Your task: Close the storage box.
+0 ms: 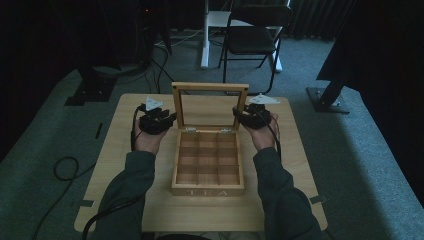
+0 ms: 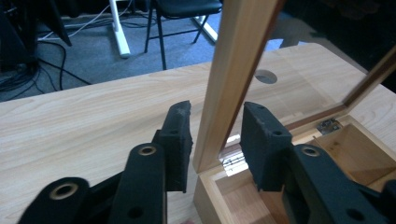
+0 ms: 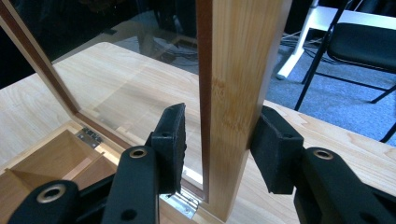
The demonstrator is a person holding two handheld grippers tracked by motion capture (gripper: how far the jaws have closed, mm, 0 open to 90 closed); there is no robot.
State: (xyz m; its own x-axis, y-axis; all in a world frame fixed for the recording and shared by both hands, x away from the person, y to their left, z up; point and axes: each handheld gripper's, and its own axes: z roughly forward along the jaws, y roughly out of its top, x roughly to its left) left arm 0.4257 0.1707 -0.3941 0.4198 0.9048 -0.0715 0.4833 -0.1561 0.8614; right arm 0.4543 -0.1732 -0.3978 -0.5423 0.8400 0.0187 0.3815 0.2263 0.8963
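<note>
While its lid (image 1: 210, 102) stands upright, both grippers (image 2: 215, 135) (image 3: 220, 140) straddle it released, seemingly untouching.

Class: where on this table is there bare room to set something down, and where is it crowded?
Bare table lies left of the box and right of it, plus a strip in front. The box's nine compartments are empty too. It is crowded at the upright lid: the left gripper and right gripper straddle its side rails.

The box (image 1: 208, 170) is pale, matt wood; its lid (image 3: 243, 93) frames a glossy clear pane above small shiny metal hinges (image 3: 180, 201). The tabletop (image 2: 84, 121) is smooth light wood-grain. Each tool's pads (image 2: 180, 140) look matt, rough black.
</note>
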